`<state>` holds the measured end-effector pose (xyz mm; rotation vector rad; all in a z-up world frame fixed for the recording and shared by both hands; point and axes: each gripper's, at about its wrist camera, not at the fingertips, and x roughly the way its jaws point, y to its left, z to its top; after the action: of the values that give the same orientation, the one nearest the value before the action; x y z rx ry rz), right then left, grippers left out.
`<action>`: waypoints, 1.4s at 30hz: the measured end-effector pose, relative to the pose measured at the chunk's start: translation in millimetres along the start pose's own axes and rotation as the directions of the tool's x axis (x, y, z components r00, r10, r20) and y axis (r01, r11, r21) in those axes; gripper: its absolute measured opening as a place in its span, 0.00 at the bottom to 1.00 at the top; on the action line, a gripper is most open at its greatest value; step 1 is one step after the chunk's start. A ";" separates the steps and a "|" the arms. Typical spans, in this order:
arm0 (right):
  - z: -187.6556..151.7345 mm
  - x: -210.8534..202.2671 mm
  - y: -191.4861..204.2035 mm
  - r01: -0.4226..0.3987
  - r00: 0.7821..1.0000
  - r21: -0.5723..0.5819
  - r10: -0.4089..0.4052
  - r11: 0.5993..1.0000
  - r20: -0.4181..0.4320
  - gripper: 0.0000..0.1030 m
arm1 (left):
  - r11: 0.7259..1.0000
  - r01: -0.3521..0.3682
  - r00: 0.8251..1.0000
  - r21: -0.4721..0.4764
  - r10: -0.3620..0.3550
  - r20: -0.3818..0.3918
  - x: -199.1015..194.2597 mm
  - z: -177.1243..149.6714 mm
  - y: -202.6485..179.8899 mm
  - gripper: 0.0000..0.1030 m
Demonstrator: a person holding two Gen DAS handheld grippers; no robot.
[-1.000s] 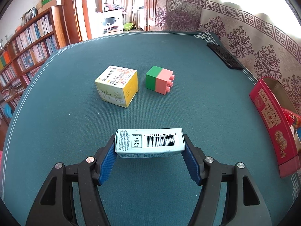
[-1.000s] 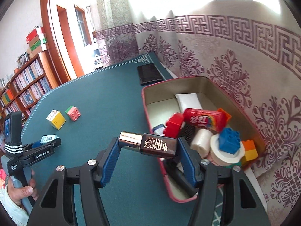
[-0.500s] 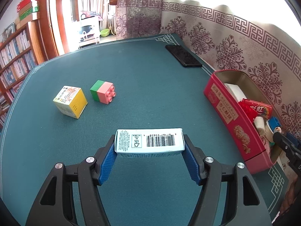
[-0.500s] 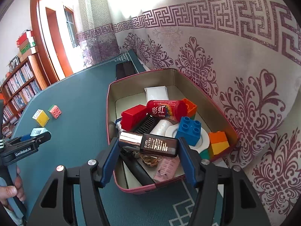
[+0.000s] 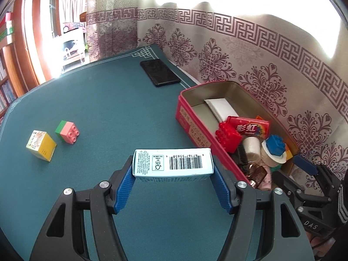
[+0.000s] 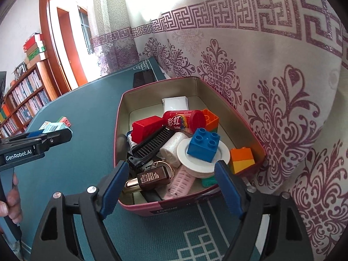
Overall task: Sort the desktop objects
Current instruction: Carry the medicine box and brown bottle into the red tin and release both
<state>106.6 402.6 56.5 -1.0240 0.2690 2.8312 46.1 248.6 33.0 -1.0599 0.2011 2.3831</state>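
Observation:
My left gripper (image 5: 173, 181) is shut on a pale blue barcode carton (image 5: 173, 163), held above the green table just left of the red tin (image 5: 189, 126). The carton also shows in the right wrist view (image 6: 53, 127). My right gripper (image 6: 168, 186) is open and empty over the near end of the red tin (image 6: 116, 130). A brown Estee Lauder bottle (image 6: 150, 178) lies in the tin below its fingers, among bricks, a comb (image 6: 150, 146) and a white lid (image 6: 203, 154). A yellow box (image 5: 41, 144) and a green-pink brick (image 5: 67, 131) sit on the table at left.
A black phone (image 5: 159, 71) lies at the table's far edge. A patterned curtain (image 6: 271, 87) hangs right behind the tin. Bookshelves (image 6: 24, 93) stand beyond the table's left side. The right gripper's body shows at the tin's near end in the left wrist view (image 5: 304, 187).
My right gripper opened and let go of the brown bottle, which now lies in the tin. My left gripper carried the carton rightward, close to the tin.

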 end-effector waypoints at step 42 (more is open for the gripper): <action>5.9 -11.8 7.7 0.018 0.999 -0.013 -0.017 1.000 0.043 0.81 | 0.998 0.004 0.999 -0.060 -0.007 -0.051 29.0 12.8 9.4 0.72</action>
<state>110.6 395.7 69.5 -0.9623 0.2364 2.8392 16.8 256.5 20.0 -1.1478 0.1457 2.3723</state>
